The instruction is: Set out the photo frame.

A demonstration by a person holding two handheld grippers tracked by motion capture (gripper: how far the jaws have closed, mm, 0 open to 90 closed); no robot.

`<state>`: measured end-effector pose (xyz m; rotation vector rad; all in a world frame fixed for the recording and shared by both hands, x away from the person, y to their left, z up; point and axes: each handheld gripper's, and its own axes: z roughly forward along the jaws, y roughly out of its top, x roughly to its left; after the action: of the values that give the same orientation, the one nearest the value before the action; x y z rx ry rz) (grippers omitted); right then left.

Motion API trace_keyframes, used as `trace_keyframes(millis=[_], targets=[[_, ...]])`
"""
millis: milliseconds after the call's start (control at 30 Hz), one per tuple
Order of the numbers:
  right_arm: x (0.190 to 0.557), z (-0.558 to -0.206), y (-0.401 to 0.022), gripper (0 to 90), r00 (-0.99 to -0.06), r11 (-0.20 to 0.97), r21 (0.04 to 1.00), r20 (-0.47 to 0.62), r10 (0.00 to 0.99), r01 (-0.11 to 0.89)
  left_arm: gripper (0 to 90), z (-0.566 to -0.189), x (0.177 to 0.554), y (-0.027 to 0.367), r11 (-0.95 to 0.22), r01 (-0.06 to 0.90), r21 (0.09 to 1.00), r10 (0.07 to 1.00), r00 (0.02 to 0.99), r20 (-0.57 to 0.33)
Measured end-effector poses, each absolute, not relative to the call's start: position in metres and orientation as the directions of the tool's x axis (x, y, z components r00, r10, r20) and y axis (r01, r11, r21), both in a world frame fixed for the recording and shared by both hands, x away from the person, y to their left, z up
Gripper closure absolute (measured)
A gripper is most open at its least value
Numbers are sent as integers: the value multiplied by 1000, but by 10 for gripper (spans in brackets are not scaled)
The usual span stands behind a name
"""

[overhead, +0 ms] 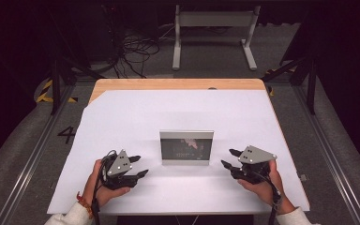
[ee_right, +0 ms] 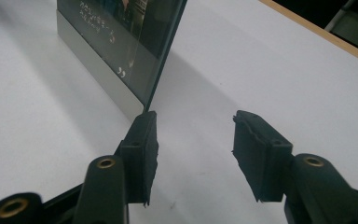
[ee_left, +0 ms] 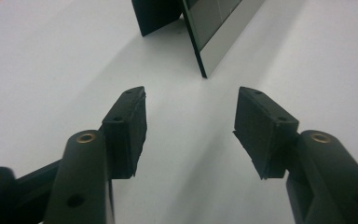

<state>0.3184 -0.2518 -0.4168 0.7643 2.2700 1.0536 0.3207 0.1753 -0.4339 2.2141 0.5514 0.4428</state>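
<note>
Frame stands upright at the centre of the high view, on the white sheet covering the worktop, its dark glazed face turned toward the lower edge of the picture and a silver border along its bottom. Left gripper sits at lower left of the high view, held in a hand, jaws pointing right toward the frame and well apart from it. Right gripper sits at lower right, held in the other hand, jaws pointing left toward the frame and near its right edge without touching. In the left gripper view, the jaws of the left gripper are spread with bare sheet between them; the frame shows edge-on at top centre, with its dark rear stand to the left. In the right gripper view, the right gripper is likewise spread and pinches nothing; the frame occupies the upper left, its corner just beyond the left jaw.
</note>
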Motion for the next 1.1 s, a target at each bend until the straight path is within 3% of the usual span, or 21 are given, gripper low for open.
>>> trace_keyframes(millis=[400,667,1100], targets=[[315,-425,-260,386,-685,566,779,-258,681,270,262,-445,314,190,-616,268,740,554,816,166],[312,-429,-272,306,-663,555,779,-254,705,291,195,-445,304,205,-601,262,756,583,790,190],[309,-440,-285,187,-648,538,775,-228,727,331,117,-454,295,242,-522,336,784,654,748,116]])
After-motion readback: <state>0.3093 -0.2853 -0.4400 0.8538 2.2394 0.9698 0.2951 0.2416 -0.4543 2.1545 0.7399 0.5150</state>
